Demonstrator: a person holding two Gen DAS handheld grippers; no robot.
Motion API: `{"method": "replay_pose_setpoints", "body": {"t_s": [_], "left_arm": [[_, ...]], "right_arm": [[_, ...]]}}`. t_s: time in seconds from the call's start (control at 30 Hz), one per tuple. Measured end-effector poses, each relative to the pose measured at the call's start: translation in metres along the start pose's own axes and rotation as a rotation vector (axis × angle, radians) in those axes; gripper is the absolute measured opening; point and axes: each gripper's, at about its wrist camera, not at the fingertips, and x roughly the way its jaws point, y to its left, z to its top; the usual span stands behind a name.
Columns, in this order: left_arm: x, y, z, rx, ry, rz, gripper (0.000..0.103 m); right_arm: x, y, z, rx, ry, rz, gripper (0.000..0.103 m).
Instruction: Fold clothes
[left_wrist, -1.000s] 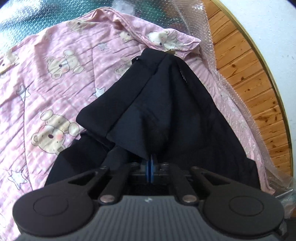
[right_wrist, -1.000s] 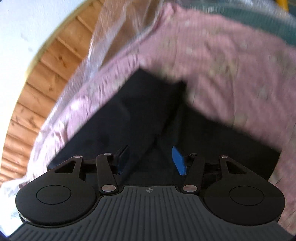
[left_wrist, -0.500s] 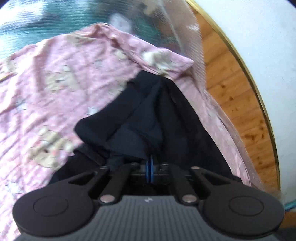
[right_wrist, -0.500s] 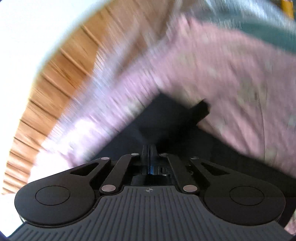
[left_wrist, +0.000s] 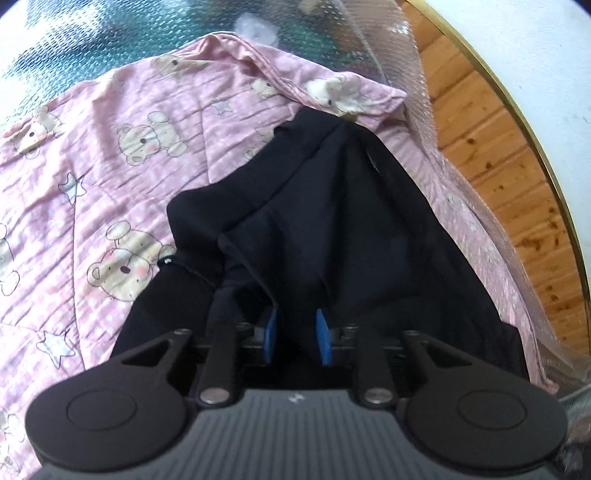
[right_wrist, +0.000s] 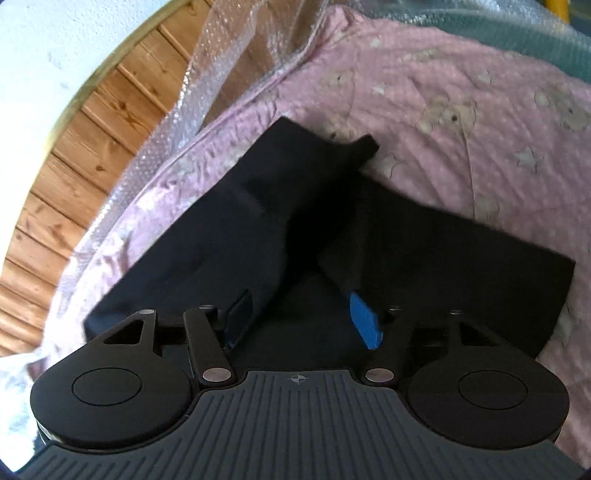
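Black fabric fills the left wrist view: a dark garment (left_wrist: 332, 221) is seen lying in loose folds on a pink sheet printed with bears and stars (left_wrist: 110, 155). The left gripper (left_wrist: 295, 334) is held just above the near folds, its blue pads (left_wrist: 270, 332) parted by a narrow gap, with a ridge of cloth between them but not clamped. Clear bubble wrap (left_wrist: 424, 92) is draped along the sheet's right edge, beside wooden boards (left_wrist: 491, 147).

In the right wrist view, the same garment (right_wrist: 229, 236) is shown spread over the pink sheet (right_wrist: 461, 122), one flap turned up. The right gripper (right_wrist: 301, 321) is spread wide over the cloth, nothing being gripped. Bubble wrap (right_wrist: 221, 59) and boards (right_wrist: 74, 155) are seen at left.
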Motion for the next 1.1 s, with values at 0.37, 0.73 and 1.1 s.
{"method": "replay_pose_setpoints", "body": {"t_s": [0.37, 0.73, 1.1], "left_arm": [[-0.001, -0.016, 0.002, 0.044, -0.005, 0.038, 0.022], [-0.052, -0.009, -0.013, 0.066, -0.041, 0.047, 0.045], [-0.051, -0.021, 0.004, 0.082, -0.058, 0.027, 0.052]], "right_arm": [[0.046, 0.077, 0.103, -0.256, -0.092, 0.235, 0.050], [0.046, -0.018, 0.050, 0.020, 0.055, 0.113, 0.055], [0.093, 0.035, 0.069, -0.150, 0.051, 0.207, 0.021]]}}
